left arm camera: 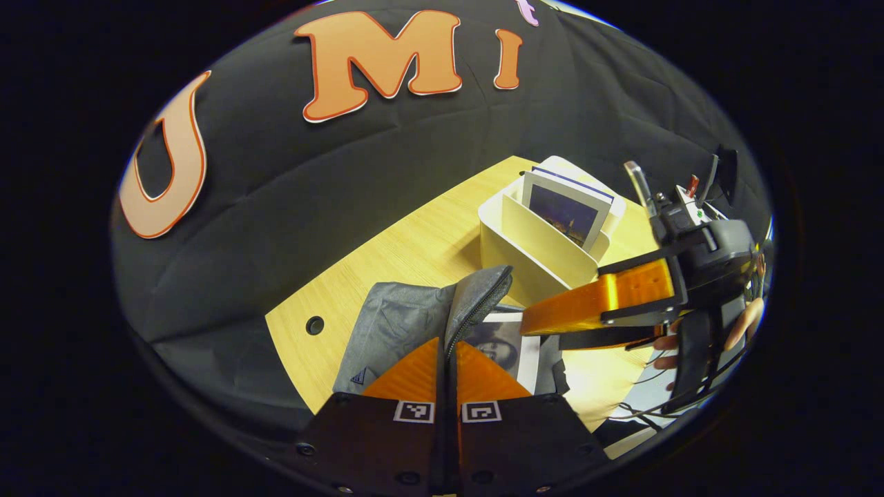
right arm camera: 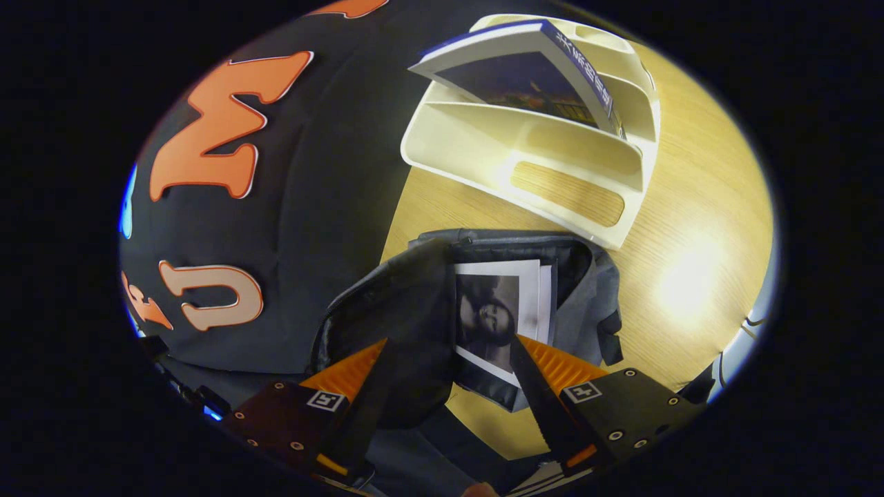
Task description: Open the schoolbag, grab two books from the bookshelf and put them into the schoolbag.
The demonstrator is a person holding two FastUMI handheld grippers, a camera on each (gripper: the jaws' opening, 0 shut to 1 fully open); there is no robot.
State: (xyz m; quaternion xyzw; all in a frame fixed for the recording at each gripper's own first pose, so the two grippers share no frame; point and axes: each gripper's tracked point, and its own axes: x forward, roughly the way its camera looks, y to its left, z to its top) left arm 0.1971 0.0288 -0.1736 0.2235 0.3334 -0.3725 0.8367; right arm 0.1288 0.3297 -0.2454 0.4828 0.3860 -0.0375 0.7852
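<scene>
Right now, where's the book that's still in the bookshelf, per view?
Left gripper view: the book stands in the bookshelf, right of centre, above the right gripper.
Right gripper view: top centre, leaning in the bookshelf's rear slot, spine to the right.
Shared landmark: the open schoolbag on the table just in front of the bookshelf, with a portrait-cover book inside.

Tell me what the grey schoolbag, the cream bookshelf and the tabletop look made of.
Grey schoolbag: woven fabric, matte, creased, with zipper teeth. Cream bookshelf: likely moulded plastic, smooth, rounded edges, slight sheen. Tabletop: light wood or wood-look laminate, visible grain, glare spot.
</scene>
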